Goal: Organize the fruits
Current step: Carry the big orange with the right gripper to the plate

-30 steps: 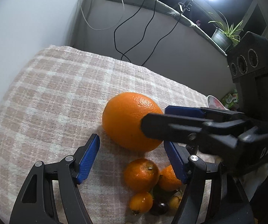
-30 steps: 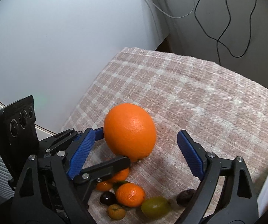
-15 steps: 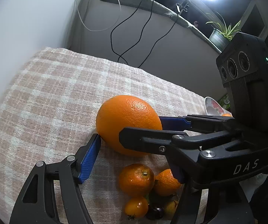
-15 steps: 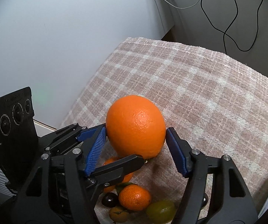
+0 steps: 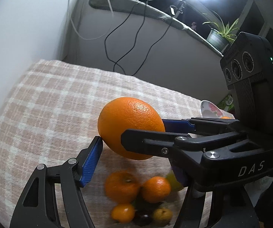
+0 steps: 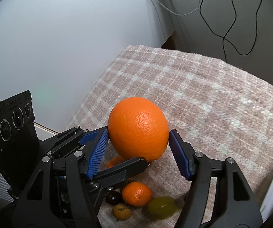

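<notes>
Large orange [image 6: 138,128], centre of both wrist views, held between the blue pads of the right gripper [image 6: 138,142], whose jaws, wide apart a second ago, have closed until both pads [image 6: 98,152] press its flanks. The left gripper [image 5: 134,152] meets the same fruit from the other side: in the left wrist view one pad [image 5: 91,161] touches the orange's lower left edge, while the opposite pad is hidden behind the right gripper's black finger, so whether the left jaws truly clamp cannot be told; they have narrowed only slightly. The orange now appears raised clear of the checked cloth [image 6: 203,95] covering the desk, whereas a second earlier it rested on it, just beyond the pile. Beneath it, at the lower centre of each frame, lie the remaining fruits: small oranges [image 6: 136,193], a green fruit [image 6: 162,207], a dark fruit [image 6: 113,197] and a yellowish one [image 6: 121,211], all slightly blurred. A flowered dish [image 5: 210,110] shows at the right edge of the left wrist view. Judged from this, the pick is made and transfer to a sorting place comes next.
</notes>
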Tool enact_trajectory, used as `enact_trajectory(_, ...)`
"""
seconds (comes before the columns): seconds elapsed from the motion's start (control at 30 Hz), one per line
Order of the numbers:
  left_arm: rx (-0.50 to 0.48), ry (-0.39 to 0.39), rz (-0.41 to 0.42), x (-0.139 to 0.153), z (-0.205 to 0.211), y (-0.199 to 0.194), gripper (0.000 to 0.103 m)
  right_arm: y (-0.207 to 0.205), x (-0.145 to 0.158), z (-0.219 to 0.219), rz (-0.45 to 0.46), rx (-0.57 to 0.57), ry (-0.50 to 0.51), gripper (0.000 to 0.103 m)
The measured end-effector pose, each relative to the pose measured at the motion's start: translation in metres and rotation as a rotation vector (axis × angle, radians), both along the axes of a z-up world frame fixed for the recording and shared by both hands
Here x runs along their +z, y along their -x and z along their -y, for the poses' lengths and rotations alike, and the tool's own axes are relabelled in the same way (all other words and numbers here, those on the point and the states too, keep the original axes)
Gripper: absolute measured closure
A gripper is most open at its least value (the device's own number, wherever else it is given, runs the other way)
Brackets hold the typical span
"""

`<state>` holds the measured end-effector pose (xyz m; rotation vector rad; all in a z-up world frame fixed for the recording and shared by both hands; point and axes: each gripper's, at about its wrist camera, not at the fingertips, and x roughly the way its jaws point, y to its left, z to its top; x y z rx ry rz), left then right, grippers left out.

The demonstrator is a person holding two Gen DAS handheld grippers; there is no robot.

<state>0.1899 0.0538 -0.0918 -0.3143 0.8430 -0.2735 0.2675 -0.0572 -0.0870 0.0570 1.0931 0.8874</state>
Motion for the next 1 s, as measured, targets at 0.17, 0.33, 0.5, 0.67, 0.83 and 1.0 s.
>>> enact_trajectory(0.17, -0.034, -0.006, 0.015, 0.008, 0.021, -0.002, 0.037, 0.000, 0.010, 0.026, 0.015, -0.024, -0.005, 0.034)
enact_trajectory(0.33, -0.076, 0.002, 0.023, 0.014, 0.047, -0.010, 0.037, -0.001, 0.017, 0.060, 0.024, -0.070, -0.003, 0.034)
enact_trajectory(0.5, -0.122, 0.019, 0.026, 0.017, 0.075, -0.014, 0.037, -0.001, 0.021, 0.093, 0.021, -0.119, -0.012, 0.035)
enact_trajectory(0.67, -0.155, 0.036, 0.025, 0.018, 0.101, -0.022, 0.037, 0.002, 0.025, 0.125, 0.027, -0.163, 0.000, 0.035)
enact_trajectory(0.83, -0.195, 0.040, 0.021, 0.017, 0.124, -0.028, 0.036, 0.002, 0.026, 0.153, 0.021, -0.219, 0.006, 0.035)
enact_trajectory(1.0, -0.214, 0.023, 0.037, 0.018, 0.138, -0.030, 0.035, 0.004, 0.027, 0.175, 0.007, -0.240, -0.008, 0.036)
